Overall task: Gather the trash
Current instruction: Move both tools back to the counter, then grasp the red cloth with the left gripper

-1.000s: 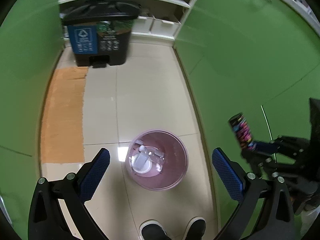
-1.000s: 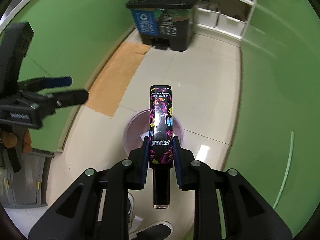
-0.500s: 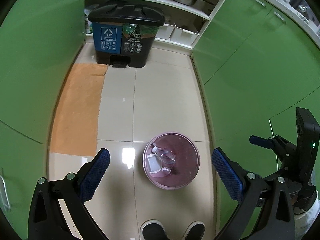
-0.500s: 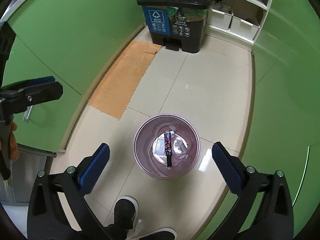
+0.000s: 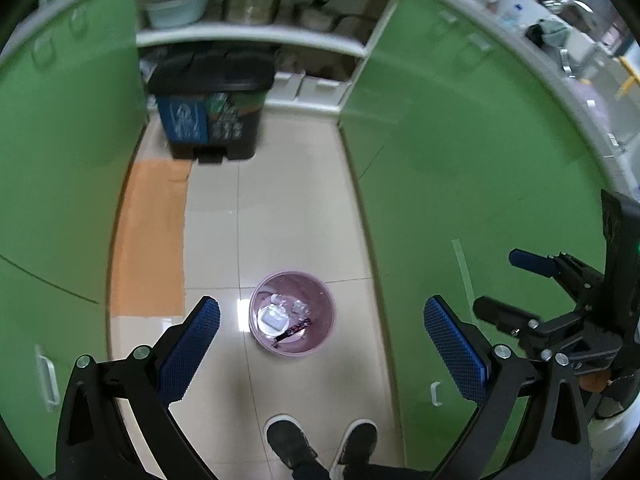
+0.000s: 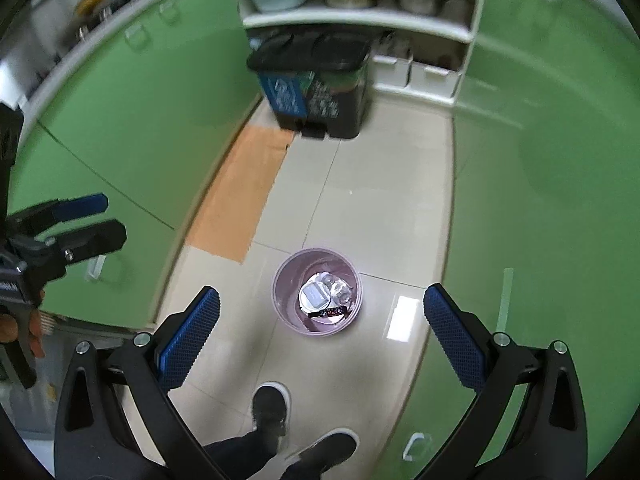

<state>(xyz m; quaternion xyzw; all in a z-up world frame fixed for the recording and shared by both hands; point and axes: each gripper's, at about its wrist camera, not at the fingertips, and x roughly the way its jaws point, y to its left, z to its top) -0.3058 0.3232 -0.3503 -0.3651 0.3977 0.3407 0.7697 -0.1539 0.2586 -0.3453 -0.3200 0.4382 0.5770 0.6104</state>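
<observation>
Both the left gripper (image 5: 322,344) and the right gripper (image 6: 322,342) gape wide and empty, pointing down at the pink bin (image 6: 285,280) on the floor far below them, where the patterned tube (image 6: 329,313) lies among white trash (image 6: 313,296).

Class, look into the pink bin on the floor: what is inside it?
Inside the pink bin: a white container, crumpled clear plastic and a dark patterned tube. Anything beneath them is covered.

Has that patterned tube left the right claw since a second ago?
Yes. The patterned tube dropped out of the open right claw and now lies inside the pink bin on the floor.
</observation>
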